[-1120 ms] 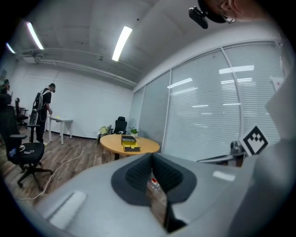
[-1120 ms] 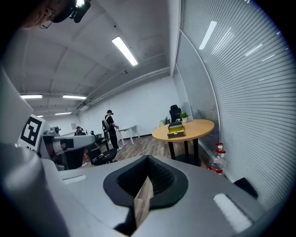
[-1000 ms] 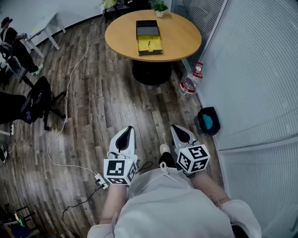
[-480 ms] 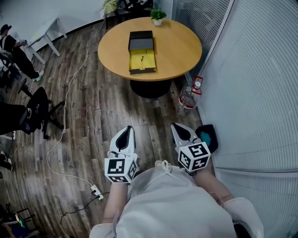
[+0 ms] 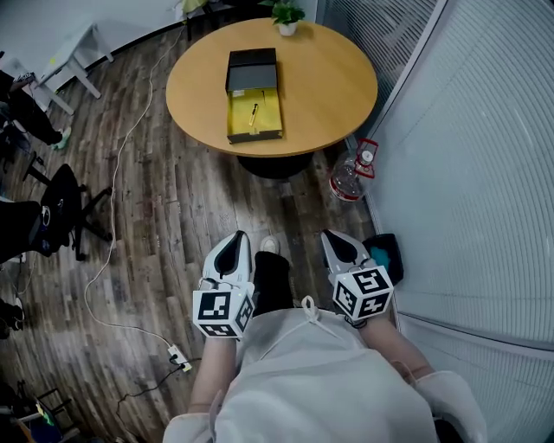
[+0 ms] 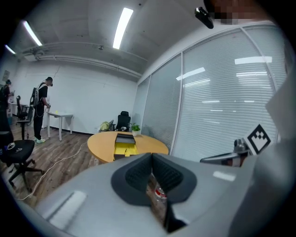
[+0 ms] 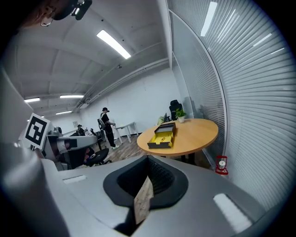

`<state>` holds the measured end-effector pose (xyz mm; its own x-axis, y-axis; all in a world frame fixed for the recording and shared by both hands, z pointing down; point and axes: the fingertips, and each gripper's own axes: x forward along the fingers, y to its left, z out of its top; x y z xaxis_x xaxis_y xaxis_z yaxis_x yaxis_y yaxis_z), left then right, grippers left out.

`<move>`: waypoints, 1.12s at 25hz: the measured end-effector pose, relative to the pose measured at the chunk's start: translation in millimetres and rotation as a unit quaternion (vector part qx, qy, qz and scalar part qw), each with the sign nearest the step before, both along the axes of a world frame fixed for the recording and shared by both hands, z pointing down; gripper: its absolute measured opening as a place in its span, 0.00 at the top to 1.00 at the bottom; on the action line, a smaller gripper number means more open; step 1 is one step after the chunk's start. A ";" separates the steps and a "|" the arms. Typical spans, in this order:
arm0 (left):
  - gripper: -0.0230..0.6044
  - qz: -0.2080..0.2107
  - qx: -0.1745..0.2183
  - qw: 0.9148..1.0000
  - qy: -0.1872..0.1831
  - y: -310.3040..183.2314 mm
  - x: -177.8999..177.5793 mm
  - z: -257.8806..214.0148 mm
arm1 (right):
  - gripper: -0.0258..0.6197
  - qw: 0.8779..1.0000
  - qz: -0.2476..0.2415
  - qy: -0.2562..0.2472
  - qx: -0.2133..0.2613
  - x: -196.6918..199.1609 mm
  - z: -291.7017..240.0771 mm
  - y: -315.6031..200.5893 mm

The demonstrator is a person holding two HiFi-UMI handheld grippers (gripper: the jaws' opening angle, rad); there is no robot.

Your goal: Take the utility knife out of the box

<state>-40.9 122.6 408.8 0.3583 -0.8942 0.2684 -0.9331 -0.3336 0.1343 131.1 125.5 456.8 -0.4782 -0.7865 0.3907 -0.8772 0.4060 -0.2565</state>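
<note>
While the plank floor (image 5: pixel 173 216) spreads beneath the left tongs (image 5: pixel 240 237) and the right tongs (image 5: pixel 329 234) and far ahead of them, a glass partition (image 5: pixel 467 156) with shut blinds runs along the outer side of the right tongs. Ahead of both tongs, well apart from their tips, stands the round wooden worktop (image 5: pixel 338 86). A black office chair (image 5: pixel 61 203) sits off to the left of the left tongs.

On the worktop, roughly straight ahead of the left tongs, the box (image 5: pixel 268 125) lies open. It is a shallow tray with a yellow lining, and its black lid (image 5: pixel 252 69) touches the tray's far end.

Both tongs are side by side, low, close before the person's body. The left tongs are closed, pads together, with nothing held. The right tongs look the same in their own view, with only a sliver of floor showing past the meeting pads, and they hold nothing.

A dark bag (image 5: pixel 383 251) with a teal opening lies on the floor just beside the right tongs. Farther ahead of them a clear bottle (image 5: pixel 346 180) with a red label sits near the worktop's foot. A small potted plant (image 5: pixel 286 14) stands at the worktop's far edge. The utility knife (image 5: pixel 254 113), a slim dark piece, lies inside the tray on the yellow lining, well apart from both tongs.
</note>
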 end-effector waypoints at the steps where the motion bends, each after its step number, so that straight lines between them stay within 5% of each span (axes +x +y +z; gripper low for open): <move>1: 0.95 0.004 -0.001 1.000 0.001 -11.2 1.0 2.9 | 0.96 1.000 0.004 0.002 -0.001 1.7 2.4 -9.8; 18: 0.95 0.056 -0.004 0.998 0.005 -290.4 -37.6 9.5 | 0.96 0.998 0.051 0.022 -0.001 -35.5 0.4 -265.6; 28: 0.95 0.055 -0.056 0.997 -0.008 -394.6 -61.4 48.6 | 0.96 0.998 0.048 0.043 -0.024 -66.0 18.2 -372.2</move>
